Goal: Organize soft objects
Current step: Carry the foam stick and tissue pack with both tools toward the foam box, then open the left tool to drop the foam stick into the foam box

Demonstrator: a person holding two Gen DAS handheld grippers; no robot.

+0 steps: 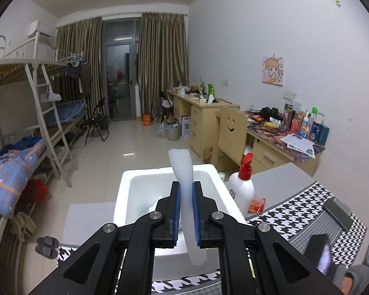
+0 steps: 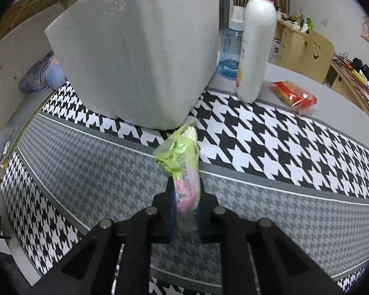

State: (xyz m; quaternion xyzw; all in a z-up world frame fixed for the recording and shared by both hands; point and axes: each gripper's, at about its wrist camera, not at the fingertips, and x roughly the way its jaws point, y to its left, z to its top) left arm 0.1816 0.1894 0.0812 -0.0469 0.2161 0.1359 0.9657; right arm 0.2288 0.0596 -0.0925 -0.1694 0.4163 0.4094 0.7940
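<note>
foam strip [image 1: 184,186] pinched above foam box [image 1: 125,191] rim.

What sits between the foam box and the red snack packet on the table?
The white bottle with the red cap stands between the foam box and the red snack packet. A clear blue bottle stands behind it. Right wrist view.

a grey table [image 2: 315,91] fills the right-wrist frame, spread with a houndstooth cloth [image 2: 258,135]. on the cloth, upper centre, stands a white foam box [image 2: 135,49]; right of it a white bottle with a red cap [image 2: 255,39]. a red packet [image 2: 292,95] lies on bare tabletop at right. a blue bottle [image 2: 230,49] stands behind.
</note>
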